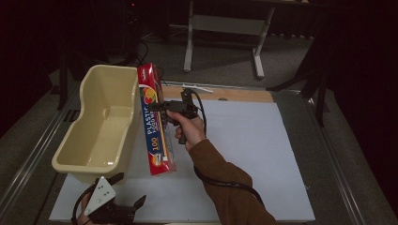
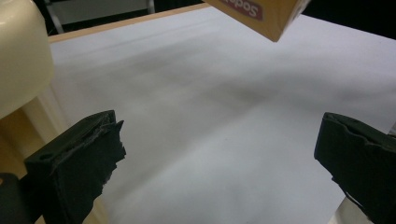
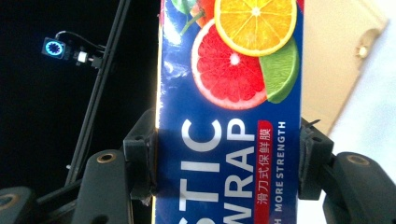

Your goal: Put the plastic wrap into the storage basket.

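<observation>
From above, the right gripper, held in a hand in a brown sleeve, clamps a long plastic wrap box that hangs tilted just beside the cream tub over the white table sheet, while the left gripper rests low at the near edge with its jaws spread. Along the left gripper's own view its black jaws stand wide apart over the bare sheet, with the tub's rounded corner at left and what is probably the box's yellow end overhead. Close up in the right gripper view, both jaws press the box's long sides, just under the printed citrus slices, with the tub behind.
</observation>
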Tool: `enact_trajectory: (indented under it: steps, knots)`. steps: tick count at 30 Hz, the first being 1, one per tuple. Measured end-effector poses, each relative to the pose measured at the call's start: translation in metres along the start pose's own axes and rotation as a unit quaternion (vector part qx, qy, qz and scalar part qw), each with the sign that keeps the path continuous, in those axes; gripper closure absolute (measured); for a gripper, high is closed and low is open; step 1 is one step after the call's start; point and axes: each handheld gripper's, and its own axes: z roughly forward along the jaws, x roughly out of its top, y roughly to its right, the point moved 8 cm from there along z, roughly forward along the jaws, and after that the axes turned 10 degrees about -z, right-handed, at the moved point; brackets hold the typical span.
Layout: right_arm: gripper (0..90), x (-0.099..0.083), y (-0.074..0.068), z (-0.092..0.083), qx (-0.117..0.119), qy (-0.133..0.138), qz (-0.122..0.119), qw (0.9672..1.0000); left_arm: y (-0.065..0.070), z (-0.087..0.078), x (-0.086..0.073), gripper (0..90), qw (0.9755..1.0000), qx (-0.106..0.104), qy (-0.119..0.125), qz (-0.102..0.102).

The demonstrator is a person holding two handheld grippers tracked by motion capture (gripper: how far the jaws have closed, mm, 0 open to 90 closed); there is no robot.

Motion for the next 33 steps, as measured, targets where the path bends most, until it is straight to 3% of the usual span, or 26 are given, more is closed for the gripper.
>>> enact_trajectory:
  steps: [16, 33]
  knots:
    - [39.4, 0.009, -0.022, 0.020, 0.014, 0.011, -0.008, 0.9998, 0.000, 0.001, 0.001, 0.6, 1.0000, -0.003, 0.002, 0.000]
    - [39.4, 0.007, -0.037, 0.050, 0.031, 0.039, 0.009, 0.9987, 0.002, 0.001, 0.001, 0.6, 1.0000, -0.008, 0.004, 0.000]
